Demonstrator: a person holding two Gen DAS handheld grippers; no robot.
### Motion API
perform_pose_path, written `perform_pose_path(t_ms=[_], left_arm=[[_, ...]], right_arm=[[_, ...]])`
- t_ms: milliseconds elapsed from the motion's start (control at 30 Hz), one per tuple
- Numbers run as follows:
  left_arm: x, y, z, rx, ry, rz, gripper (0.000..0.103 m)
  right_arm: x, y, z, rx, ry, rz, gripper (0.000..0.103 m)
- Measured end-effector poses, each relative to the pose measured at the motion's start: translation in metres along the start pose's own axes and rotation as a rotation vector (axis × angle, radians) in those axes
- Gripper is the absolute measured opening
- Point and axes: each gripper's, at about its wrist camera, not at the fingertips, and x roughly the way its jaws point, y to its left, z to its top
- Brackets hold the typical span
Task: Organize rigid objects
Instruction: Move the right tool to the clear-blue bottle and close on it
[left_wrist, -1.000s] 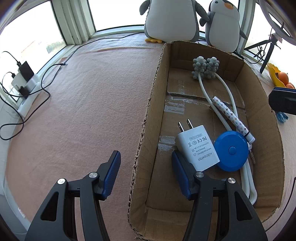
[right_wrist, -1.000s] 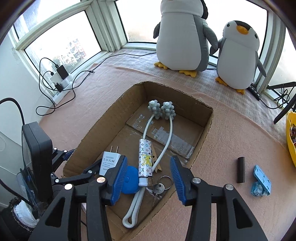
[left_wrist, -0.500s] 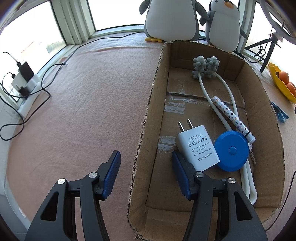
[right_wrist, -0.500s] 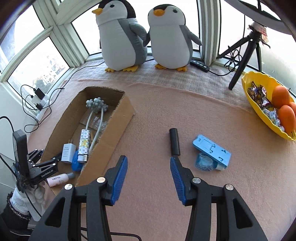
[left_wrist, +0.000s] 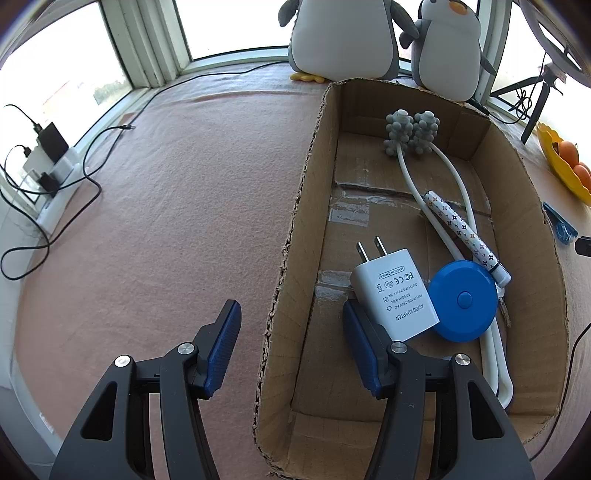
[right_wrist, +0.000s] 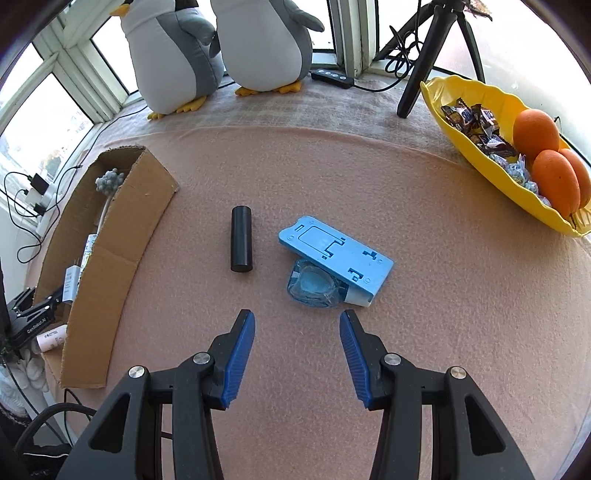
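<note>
Our right gripper (right_wrist: 297, 354), spread wide and empty, faces a black cylinder (right_wrist: 241, 239) ahead-left and a blue plastic plate (right_wrist: 335, 257) ahead-right. Our left gripper (left_wrist: 291, 347), equally wide, straddles the brown cardboard box's (left_wrist: 295, 236) wall.

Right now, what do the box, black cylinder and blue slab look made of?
Box: corrugated cardboard, matte, torn fluted edges. Black cylinder: smooth, slight sheen, probably plastic or rubber. Blue slab: moulded plastic, matte, crisp cut-out slots.

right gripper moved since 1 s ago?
Yes. The right gripper has swung away from the cardboard box, which now sits far left in its view, and now hangs open over the black cylinder and blue stand.
</note>
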Motion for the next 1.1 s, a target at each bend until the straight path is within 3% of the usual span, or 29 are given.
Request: perform_pose_path(t_ms=[400,900,1100], left_arm=[[0.001,0.001,0.000,0.000,0.003,-0.001,0.058],[0.001,0.001,0.001,-0.001,0.004,-0.001,0.058],[0.001,0.001,0.001,-0.001,0.004,-0.003,0.058]], right_arm=[[0.016,-0.002,0.018,-0.052,0.009,-0.044,0.044],[0.031,0.001,0.032,-0.139,0.093,0.020,0.044],[0.037,0.014,0.025,-0.206,0.104,-0.052,0.044]])
